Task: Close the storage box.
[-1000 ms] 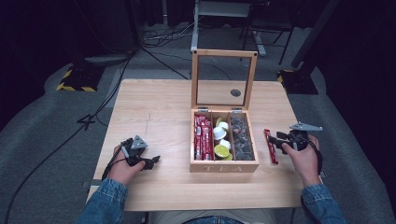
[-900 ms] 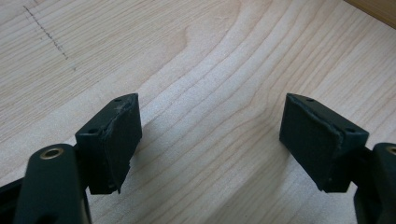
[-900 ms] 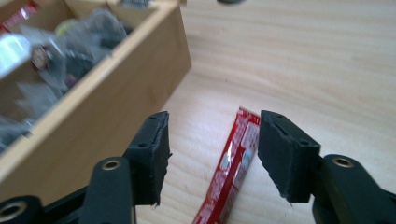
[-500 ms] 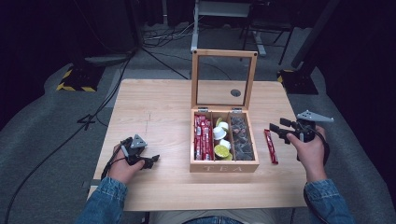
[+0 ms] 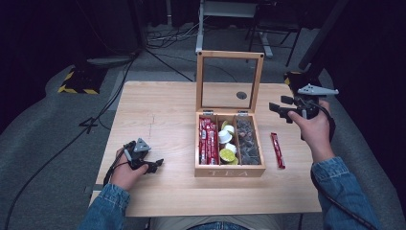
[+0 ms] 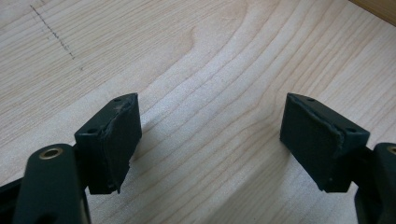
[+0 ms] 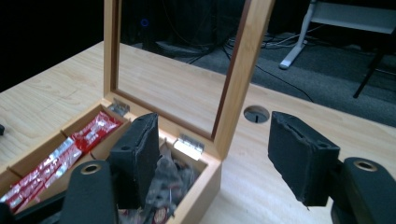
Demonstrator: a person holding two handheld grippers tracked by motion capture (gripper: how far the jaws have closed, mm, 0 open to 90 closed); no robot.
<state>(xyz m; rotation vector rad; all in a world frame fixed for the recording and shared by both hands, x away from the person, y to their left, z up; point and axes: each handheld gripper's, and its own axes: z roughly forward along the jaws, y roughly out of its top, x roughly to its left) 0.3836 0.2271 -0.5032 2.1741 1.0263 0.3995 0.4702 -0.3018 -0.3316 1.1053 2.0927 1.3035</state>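
Above the table's (image 5: 158, 103) right edge, right gripper (image 5: 282, 109) is hovering, jaws just opening, nothing between | red packet (image 5: 277, 150) is lying beside tea box (image 5: 230, 171) | left gripper (image 5: 154, 166) is resting, jaws apart

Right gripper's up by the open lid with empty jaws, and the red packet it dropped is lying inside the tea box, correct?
Not quite. The red packet lies on the table, right of the tea box, as the high view shows. The right gripper is open and empty by the open lid.
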